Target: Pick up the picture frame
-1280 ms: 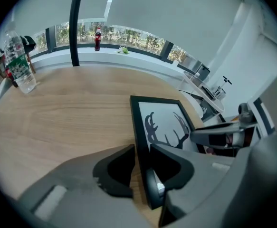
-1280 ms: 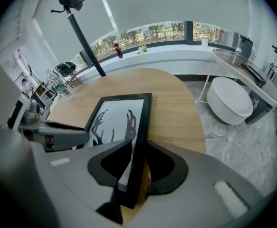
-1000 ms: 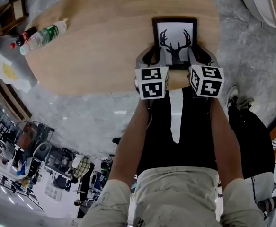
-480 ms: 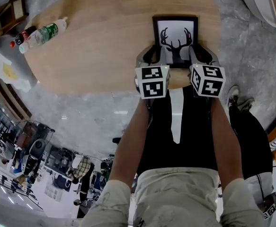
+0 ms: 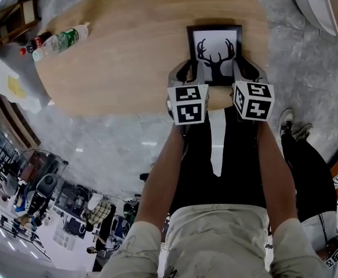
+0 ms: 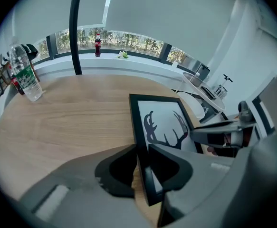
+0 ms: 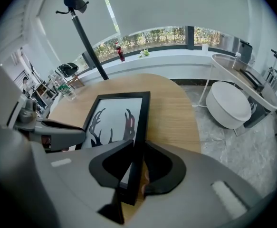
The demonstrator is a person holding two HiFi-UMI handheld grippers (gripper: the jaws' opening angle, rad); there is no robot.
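Two bottles stand at the far left rim of the oval wooden table [image 5: 128,57]. One is a clear water bottle [image 5: 60,41] with a green label. Just beside it is a dark soda bottle [image 5: 32,43] with a red cap and a red label. The print on both is too small to be read, and whether the dark one rests on the table or behind it cannot be told. A third bottle [image 6: 97,45], dark with a red label, is seen on the window sill, its brand likewise unreadable.

One picture frame [image 5: 215,54] lies flat by the table's near edge, right of centre. It has black rails and a white sheet printed with a black silhouette of antlers. The left gripper [image 6: 143,148] is set astride the frame's left rail. Its jaws have just been closing and are seen narrowed onto that rail from both sides. The right gripper [image 7: 139,144] is placed the same way on the right rail. Its jaws have also just been closing, and the rail is pinched between them.

In the head view the grippers' bodies are largely hidden behind the two marker cubes, one on the left [image 5: 187,103] and one on the right [image 5: 253,100]. The frame's near corners are covered by the jaws.

Further right, one round white stool [image 7: 229,104] stands on the grey stone floor [image 5: 99,138].
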